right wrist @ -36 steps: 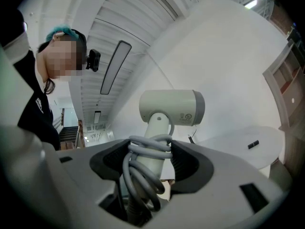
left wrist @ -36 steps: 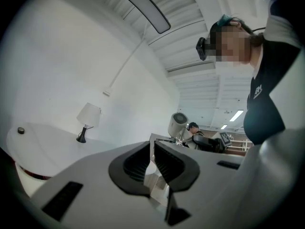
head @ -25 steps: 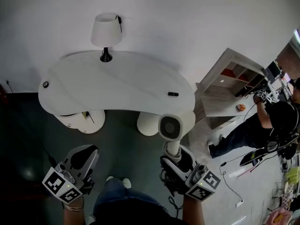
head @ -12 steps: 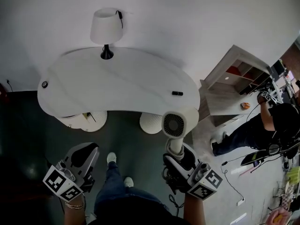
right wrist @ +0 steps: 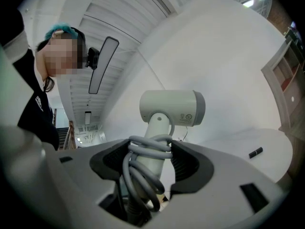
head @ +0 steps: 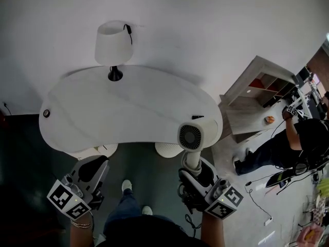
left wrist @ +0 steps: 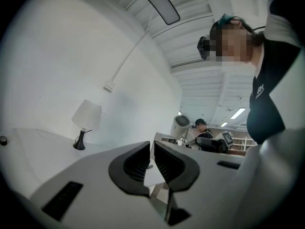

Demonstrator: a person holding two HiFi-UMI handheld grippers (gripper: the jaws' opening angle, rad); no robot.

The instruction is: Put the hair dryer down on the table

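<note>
A white hair dryer [head: 194, 136] stands upright in my right gripper [head: 192, 175], head up, its rear grille facing the head camera. In the right gripper view the jaws are shut on the hair dryer [right wrist: 171, 109] handle, with the grey cord [right wrist: 143, 171] wound round it. It hangs over the near right edge of the white curved table [head: 128, 109]. My left gripper [head: 91, 173] is low at the left, short of the table, its jaws nearly together with nothing between them [left wrist: 150, 162].
A white lamp [head: 112, 45] stands at the table's far edge. A small black object [head: 198, 117] lies near its right end, a dark round knob [head: 47, 113] at its left end. A white shelf unit [head: 259, 86] and a person [head: 293, 143] are at the right.
The table has drawn nearer and lower in the head view. The hair dryer in my right gripper now reaches over its near right edge. The left gripper holds its pose.
</note>
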